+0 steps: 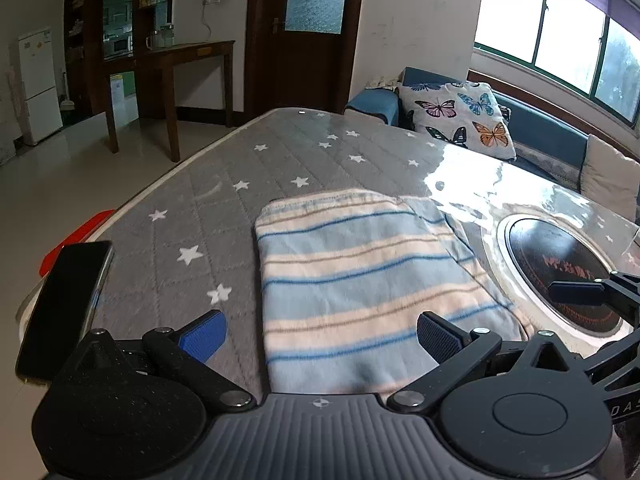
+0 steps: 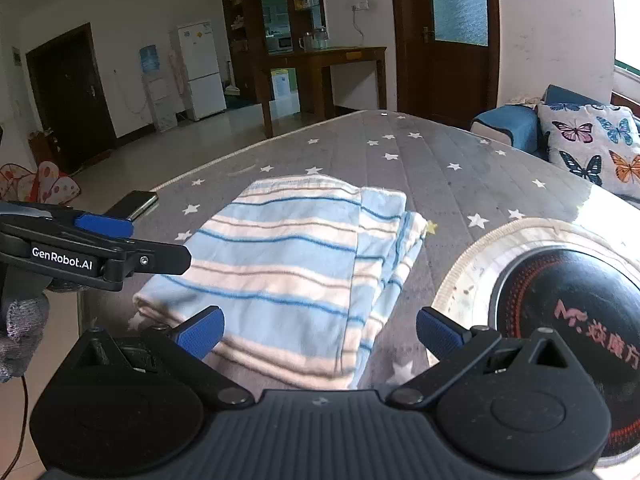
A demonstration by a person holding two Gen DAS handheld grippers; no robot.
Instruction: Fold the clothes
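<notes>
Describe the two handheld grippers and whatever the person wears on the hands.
Both the left gripper and right gripper are black plastic with ribbed bodies, round pivot discs and blue textured pads. White lettering "GenRobot.AI" marks the left one's side. A grey knitted glove covers one hand.

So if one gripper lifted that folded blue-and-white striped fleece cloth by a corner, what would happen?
The folded blue-and-white striped fleece cloth would probably droop and unfold: its layers lie loose and rumpled at the right edge. It looks light. The glossy clear table cover may let it slide if pushed.

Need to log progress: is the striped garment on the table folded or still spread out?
Folded. The striped garment lies as a compact rectangle on the star-patterned table, with stacked layers showing along its right edge. Neither gripper holds it.
</notes>
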